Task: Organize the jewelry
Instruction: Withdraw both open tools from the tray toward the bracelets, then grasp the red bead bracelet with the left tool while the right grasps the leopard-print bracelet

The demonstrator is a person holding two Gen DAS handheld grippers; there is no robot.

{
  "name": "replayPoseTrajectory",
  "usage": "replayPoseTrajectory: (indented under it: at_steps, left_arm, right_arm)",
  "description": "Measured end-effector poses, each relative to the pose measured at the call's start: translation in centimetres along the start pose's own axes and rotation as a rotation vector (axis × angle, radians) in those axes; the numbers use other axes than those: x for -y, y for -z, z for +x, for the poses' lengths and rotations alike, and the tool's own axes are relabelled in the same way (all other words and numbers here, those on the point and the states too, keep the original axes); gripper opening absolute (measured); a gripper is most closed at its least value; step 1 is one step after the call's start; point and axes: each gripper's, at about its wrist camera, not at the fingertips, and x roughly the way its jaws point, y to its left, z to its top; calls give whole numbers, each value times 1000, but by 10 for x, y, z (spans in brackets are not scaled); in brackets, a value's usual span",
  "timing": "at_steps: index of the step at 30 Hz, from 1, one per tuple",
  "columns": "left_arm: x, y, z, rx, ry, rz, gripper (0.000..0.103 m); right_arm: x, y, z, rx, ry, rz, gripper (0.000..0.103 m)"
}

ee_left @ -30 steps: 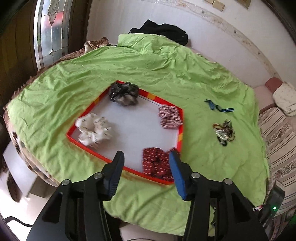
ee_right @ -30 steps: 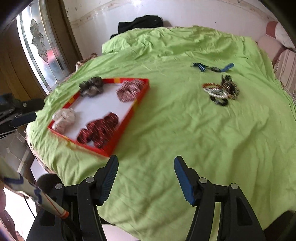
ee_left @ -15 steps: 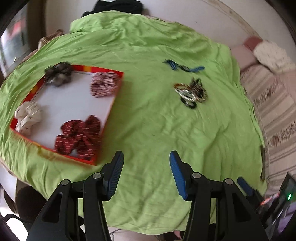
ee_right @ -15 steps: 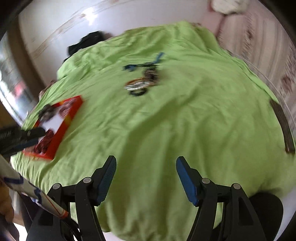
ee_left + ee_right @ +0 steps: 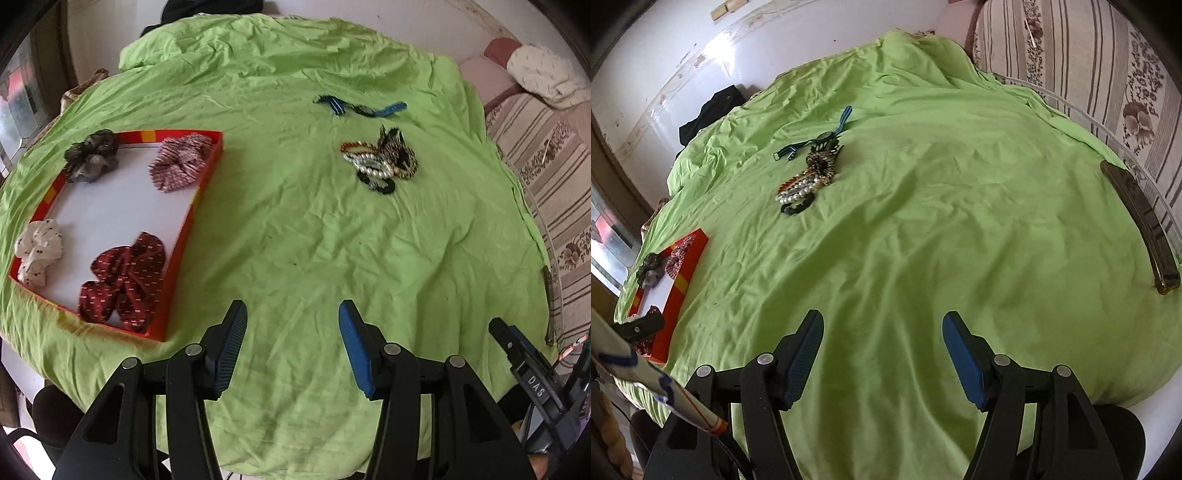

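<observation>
Both the left gripper and right gripper hang spread and empty over the green bedsheet, where the jewelry pile, pearly beads tangled with dark bands, lies beyond the red tray.

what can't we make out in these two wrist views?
- Jewelry pile, left wrist view: pieces tangled and overlapping, count unclear.
- Red tray, right wrist view: near end hidden by the left gripper and a taped pole.
- Watch, right wrist view: face too small to read.
- Dark strip, right wrist view: identity unclear.
</observation>
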Motion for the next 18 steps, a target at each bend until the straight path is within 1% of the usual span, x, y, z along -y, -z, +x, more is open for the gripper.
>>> replayPoseTrajectory:
  at_steps: [4, 9, 13, 15, 18]
  left_arm:
    - [4, -1, 13, -25, 6, 10, 50]
    - [5, -4, 23, -37, 13, 8, 50]
    - [3, -6, 30, -47, 16, 4, 50]
    - [1, -12, 33, -56, 29, -6, 50]
    - [3, -28, 34, -61, 76, -18, 50]
  right_arm:
    - [7, -5, 6, -8, 13, 8, 72]
    - [9, -10, 10, -5, 24, 6, 72]
    - [11, -15, 21, -36, 24, 8, 72]
    - [11, -23, 24, -35, 26, -2, 72]
    - [12, -48, 29, -12, -6, -9, 72]
